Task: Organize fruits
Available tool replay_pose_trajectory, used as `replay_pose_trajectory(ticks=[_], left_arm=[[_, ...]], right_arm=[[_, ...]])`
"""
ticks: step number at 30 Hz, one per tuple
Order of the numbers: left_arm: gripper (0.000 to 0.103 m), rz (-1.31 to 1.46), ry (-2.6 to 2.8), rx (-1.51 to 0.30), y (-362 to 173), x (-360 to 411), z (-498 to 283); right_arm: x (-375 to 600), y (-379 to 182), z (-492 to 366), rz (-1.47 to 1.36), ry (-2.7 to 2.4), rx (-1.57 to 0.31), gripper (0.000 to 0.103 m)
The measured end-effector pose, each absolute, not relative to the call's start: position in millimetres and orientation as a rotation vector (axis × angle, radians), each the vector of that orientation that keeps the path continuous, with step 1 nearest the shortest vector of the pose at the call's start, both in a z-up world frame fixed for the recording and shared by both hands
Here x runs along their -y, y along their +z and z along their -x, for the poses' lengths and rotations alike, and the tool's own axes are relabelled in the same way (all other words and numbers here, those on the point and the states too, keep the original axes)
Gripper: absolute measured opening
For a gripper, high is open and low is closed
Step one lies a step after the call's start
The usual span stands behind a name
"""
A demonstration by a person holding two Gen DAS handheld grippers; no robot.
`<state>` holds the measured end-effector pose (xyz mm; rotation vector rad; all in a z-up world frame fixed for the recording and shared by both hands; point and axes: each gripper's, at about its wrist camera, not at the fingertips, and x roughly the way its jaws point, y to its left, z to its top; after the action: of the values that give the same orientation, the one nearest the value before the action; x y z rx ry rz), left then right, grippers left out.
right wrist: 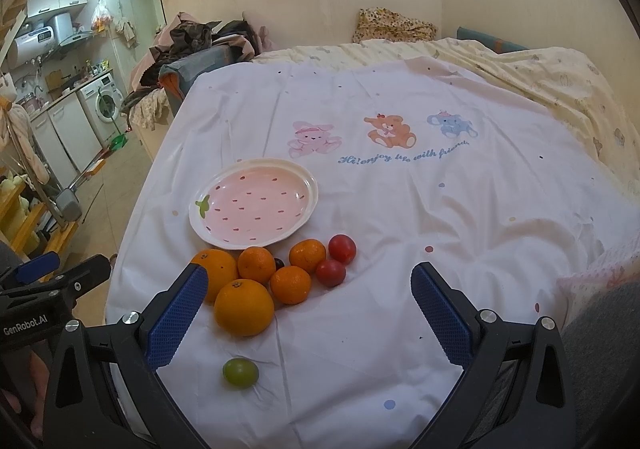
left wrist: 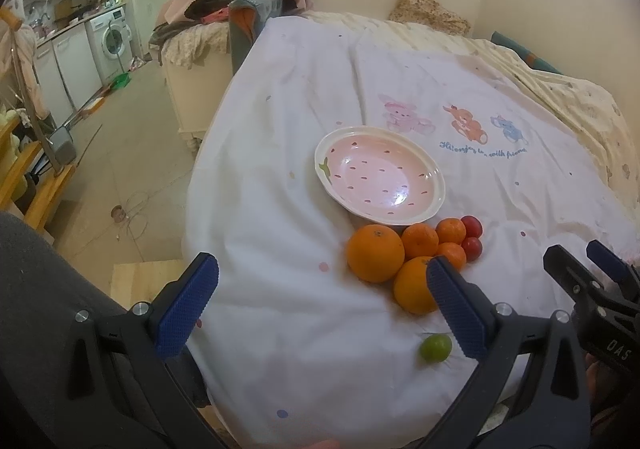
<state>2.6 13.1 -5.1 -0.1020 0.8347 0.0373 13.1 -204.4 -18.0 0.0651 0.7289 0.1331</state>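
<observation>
Hovering apart and empty, left tongs (left wrist: 322, 299), right tongs (right wrist: 310, 315), oranges (right wrist: 244, 307) beside pink plate (right wrist: 298, 173)

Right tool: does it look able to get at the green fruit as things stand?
Probably yes. The right tool is open and empty, and the green fruit lies alone on the sheet, apart from the oranges.

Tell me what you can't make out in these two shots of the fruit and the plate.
- Small dark fruit, right wrist view: mostly hidden among the oranges; kind unclear.
- Left wrist view: the left gripper finger covers part of the near orange.
- Printed caption: partly creased and illegible in both views.
- Right gripper: open, but its body is cut off by the frame.
</observation>
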Motion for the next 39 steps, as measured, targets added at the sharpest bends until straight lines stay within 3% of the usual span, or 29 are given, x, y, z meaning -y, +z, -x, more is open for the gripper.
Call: replay_pose_trajectory(ticks=[12,21,28,39], left_arm=[[0.102,0.115,0.039,-0.931,6,-20,-35],[0.102,0.120,0.048,-1.085,-7,-30,-84],[0.103,0.171,0.053,-1.181,-32,-37,-95],[0.102,0.180,0.062,-1.242,-52,-43,-91]], right_arm=[[216,-16,-35,-0.124,0.186,-0.833,0.103],[213,-46,-86,-0.218,0.308,-1.121,0.102],[174,-102,-109,-0.267,0.345,-1.373,0.090],[133,-134,-122,-0.187,0.321,-1.438,0.079]])
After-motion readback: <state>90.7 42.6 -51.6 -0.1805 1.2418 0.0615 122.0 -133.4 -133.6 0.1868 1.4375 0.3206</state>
